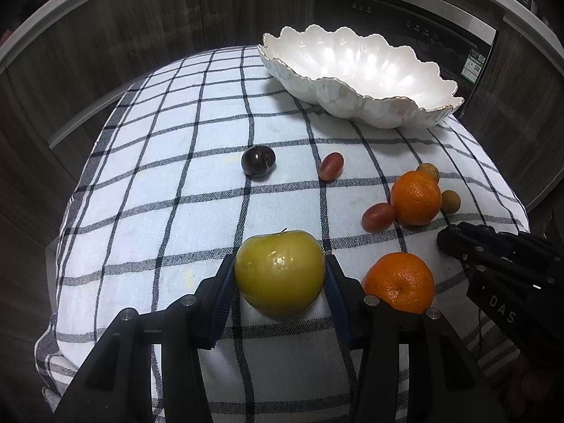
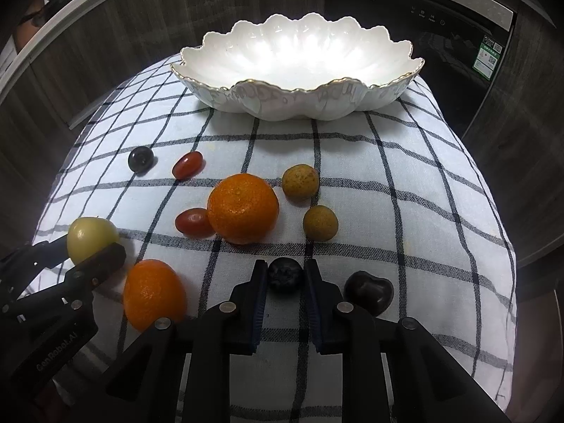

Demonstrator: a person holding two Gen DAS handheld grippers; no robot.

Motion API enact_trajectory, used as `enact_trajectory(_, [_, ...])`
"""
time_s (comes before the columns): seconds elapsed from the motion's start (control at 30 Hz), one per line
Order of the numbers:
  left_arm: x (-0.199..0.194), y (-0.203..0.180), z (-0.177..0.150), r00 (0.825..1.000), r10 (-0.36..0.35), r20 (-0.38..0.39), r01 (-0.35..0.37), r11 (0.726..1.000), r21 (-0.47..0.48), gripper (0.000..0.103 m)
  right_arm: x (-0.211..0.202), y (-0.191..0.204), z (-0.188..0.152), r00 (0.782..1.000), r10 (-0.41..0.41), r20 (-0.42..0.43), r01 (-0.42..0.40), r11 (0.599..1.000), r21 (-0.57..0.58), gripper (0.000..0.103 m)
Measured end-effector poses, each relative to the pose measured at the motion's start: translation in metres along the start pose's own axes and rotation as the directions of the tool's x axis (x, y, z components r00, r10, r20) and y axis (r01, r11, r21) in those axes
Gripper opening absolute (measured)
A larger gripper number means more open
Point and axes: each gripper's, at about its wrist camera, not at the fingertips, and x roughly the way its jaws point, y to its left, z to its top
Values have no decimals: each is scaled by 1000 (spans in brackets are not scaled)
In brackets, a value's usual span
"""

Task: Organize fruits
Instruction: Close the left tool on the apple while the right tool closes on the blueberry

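My left gripper (image 1: 280, 275) is shut on a yellow-green apple (image 1: 279, 272), low over the checked cloth (image 1: 158, 194); it also shows in the right wrist view (image 2: 92, 238). My right gripper (image 2: 284, 276) is shut on a dark blueberry (image 2: 284, 276) resting on the cloth. A white scalloped bowl (image 2: 299, 100) stands empty at the far side. Loose on the cloth are two oranges (image 2: 242, 208) (image 2: 153, 294), two red grapes (image 2: 188, 164) (image 2: 193, 221), two tan longans (image 2: 300, 181) (image 2: 320, 222), a dark plum (image 2: 140, 158) and a dark cherry (image 2: 368, 292).
The cloth covers a small table whose edges drop off on all sides. Dark wood cabinets and a black appliance front (image 2: 440, 28) stand behind the bowl. My right gripper body (image 1: 504, 268) sits close to the near orange (image 1: 400, 282).
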Motion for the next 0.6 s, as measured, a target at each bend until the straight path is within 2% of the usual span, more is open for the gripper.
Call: enact_trajectory(0.6, [-29, 2, 5, 998, 31, 56, -31, 1000, -1, 48, -31, 0, 4, 997, -1, 83, 2, 1000, -15, 22])
